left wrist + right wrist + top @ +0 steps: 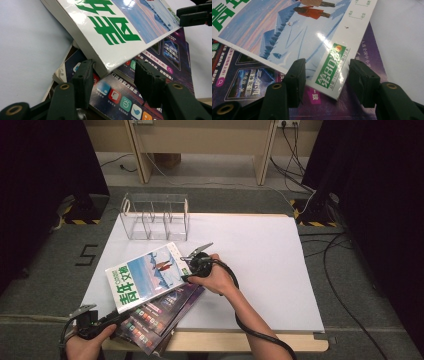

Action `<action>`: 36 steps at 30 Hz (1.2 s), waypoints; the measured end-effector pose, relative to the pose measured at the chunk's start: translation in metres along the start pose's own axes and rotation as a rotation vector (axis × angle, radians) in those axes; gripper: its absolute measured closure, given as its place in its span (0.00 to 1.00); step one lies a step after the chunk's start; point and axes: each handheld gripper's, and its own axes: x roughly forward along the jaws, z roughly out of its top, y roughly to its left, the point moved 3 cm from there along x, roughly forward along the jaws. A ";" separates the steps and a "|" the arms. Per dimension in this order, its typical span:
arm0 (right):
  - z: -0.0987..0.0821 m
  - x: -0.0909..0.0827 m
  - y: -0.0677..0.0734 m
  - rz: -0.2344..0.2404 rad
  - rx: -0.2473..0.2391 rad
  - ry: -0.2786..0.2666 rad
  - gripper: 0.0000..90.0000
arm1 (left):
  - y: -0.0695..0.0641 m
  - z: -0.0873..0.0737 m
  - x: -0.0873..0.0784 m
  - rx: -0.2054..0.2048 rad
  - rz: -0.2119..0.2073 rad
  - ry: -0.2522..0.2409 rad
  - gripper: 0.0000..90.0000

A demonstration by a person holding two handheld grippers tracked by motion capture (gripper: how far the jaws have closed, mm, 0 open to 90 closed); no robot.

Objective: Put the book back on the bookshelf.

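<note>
High view: both the left gripper and the right gripper stand released at opposite corners of the white magazine, which lies atop a dark magazine.

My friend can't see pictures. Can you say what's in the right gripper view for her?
A glossy magazine with a snowy mountain cover lies on a dark purple magazine. Its corner sits between the right gripper's open black jaws. White table shows at right.

High view overhead; both gripper views close, sharing the white magazine.
</note>
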 end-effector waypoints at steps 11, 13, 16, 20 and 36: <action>-0.003 0.001 0.001 -0.005 0.035 -0.036 0.54 | -0.001 0.008 -0.008 -0.115 0.012 -0.132 0.69; -0.003 0.001 0.000 -0.003 0.041 -0.035 0.54 | -0.003 0.014 -0.011 -0.106 0.009 -0.169 0.69; -0.004 0.000 -0.001 0.004 0.050 -0.041 0.54 | -0.004 0.017 -0.012 -0.123 0.002 -0.180 0.69; -0.004 0.001 -0.001 -0.007 0.040 -0.041 0.54 | -0.002 0.013 -0.010 -0.169 -0.011 -0.183 0.70; -0.003 0.000 -0.002 -0.010 0.023 -0.031 0.53 | 0.005 -0.005 -0.003 -0.262 -0.098 0.000 0.59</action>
